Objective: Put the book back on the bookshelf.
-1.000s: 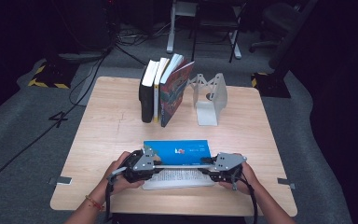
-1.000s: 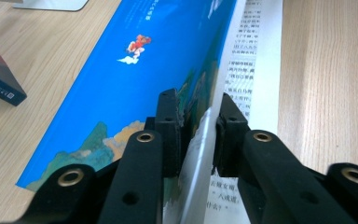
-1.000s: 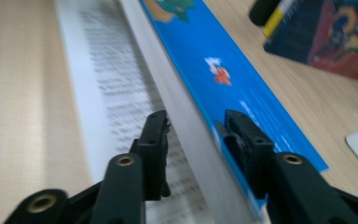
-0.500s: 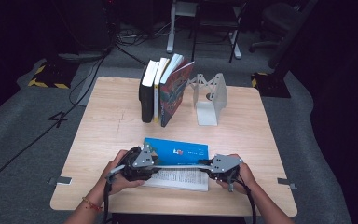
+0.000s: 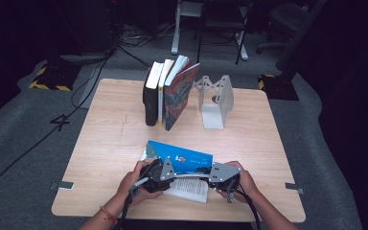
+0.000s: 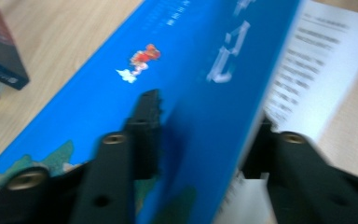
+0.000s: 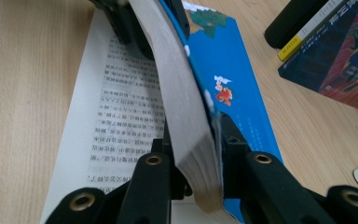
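An open book lies near the table's front edge, its blue cover (image 5: pixel 179 158) raised over the white printed page (image 5: pixel 190 188). My left gripper (image 5: pixel 168 171) holds the book's left end. In the left gripper view one jaw presses the blue cover (image 6: pixel 200 56) and the other the page side, and the left gripper (image 6: pixel 205 116) has just been closing. My right gripper (image 5: pixel 207 173) holds the right end. The right gripper (image 7: pixel 198 135) has just closed on the curved page block (image 7: pixel 182 107) and cover.
Three books (image 5: pixel 165 93) stand leaning at the table's back middle, with a white metal bookend (image 5: pixel 215 100) just to their right. Bare wooden tabletop (image 5: pixel 105 143) spreads on both sides. Cables and chair legs lie on the floor beyond.
The left gripper has moved right, so the two grippers are closer together. The blue cover side has tilted and lifted off the flat white page.
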Available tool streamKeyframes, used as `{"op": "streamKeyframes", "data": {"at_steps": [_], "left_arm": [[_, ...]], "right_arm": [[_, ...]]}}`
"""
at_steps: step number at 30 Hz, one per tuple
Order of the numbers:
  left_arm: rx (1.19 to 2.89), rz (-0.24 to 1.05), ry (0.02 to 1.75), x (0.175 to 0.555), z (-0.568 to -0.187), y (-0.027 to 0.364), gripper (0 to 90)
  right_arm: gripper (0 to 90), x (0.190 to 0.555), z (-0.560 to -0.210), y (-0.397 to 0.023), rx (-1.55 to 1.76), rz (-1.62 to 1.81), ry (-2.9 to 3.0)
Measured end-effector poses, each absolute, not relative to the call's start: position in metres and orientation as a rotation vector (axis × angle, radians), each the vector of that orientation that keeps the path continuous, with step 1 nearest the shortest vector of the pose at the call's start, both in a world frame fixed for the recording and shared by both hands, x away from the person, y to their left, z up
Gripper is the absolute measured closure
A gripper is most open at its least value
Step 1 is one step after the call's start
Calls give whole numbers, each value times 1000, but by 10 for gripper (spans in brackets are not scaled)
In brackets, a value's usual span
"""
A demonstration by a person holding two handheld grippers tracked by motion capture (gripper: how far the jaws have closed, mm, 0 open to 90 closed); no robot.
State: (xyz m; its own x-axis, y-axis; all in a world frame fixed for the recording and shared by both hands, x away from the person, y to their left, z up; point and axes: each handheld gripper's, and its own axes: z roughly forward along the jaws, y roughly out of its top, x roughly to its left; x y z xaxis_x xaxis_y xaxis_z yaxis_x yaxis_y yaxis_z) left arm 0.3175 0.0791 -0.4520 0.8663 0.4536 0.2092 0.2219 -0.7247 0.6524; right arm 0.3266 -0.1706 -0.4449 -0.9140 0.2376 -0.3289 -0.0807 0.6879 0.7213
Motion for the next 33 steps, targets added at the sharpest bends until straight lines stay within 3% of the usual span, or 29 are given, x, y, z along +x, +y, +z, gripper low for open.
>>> {"op": "streamKeyframes", "data": {"at_steps": [3, 8, 11, 15, 20, 29, 33], "left_arm": [[2384, 476, 457, 318, -453, 83, 704], [2362, 427, 448, 324, -452, 90, 735], [2345, 399, 451, 326, -449, 95, 745], [2340, 356, 477, 328, -446, 100, 743], [2332, 344, 517, 325, -444, 99, 673], [2330, 417, 547, 313, -448, 74, 634], [2333, 461, 551, 311, -450, 71, 675]], "right_arm": [[734, 328, -444, -171, 142, 1157, 2494], [580, 344, -452, -182, 194, 1158, 2498], [586, 357, -459, -193, 288, 1166, 2515], [679, 362, -466, -198, 294, 1172, 2515], [718, 354, -462, -191, 263, 1100, 2501], [729, 345, -458, -179, 244, 1061, 2508], [728, 344, -458, -178, 250, 1056, 2510]]}}
